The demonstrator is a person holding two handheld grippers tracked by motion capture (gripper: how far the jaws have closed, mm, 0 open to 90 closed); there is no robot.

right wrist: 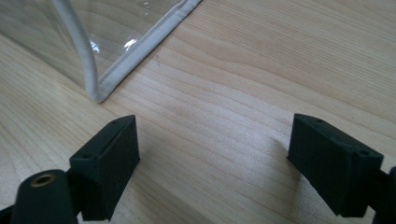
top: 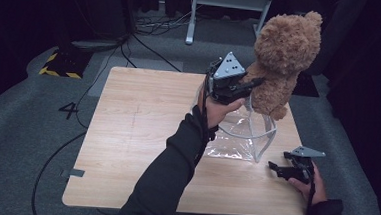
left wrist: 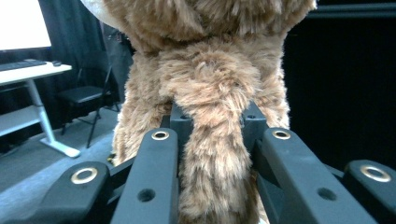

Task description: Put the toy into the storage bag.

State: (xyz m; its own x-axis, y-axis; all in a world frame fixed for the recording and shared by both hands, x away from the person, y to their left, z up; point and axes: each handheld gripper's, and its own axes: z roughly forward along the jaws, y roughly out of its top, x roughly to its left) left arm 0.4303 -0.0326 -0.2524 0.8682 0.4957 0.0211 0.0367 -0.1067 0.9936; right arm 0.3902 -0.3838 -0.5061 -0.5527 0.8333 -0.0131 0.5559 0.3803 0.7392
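A brown teddy bear (top: 283, 58) hangs in the air over the table's far right side. My left gripper (top: 250, 85) is shut on one of its limbs. In the left gripper view that furry limb (left wrist: 212, 158) is pinched between the two black jaws, with the bear's body rising above. Below the bear a clear plastic bag (top: 237, 135) with white piping stands on the wooden table (top: 136, 134), its mouth facing up. My right gripper (top: 277, 168) rests open near the table's front right, a little right of the bag's corner (right wrist: 95, 93), with nothing between its jaws.
Cables (top: 148, 27) run over the grey carpet behind the table. A white desk frame (top: 227, 9) stands at the back, and a yellow-black striped block (top: 61, 64) lies at the back left. The table's left half is bare wood.
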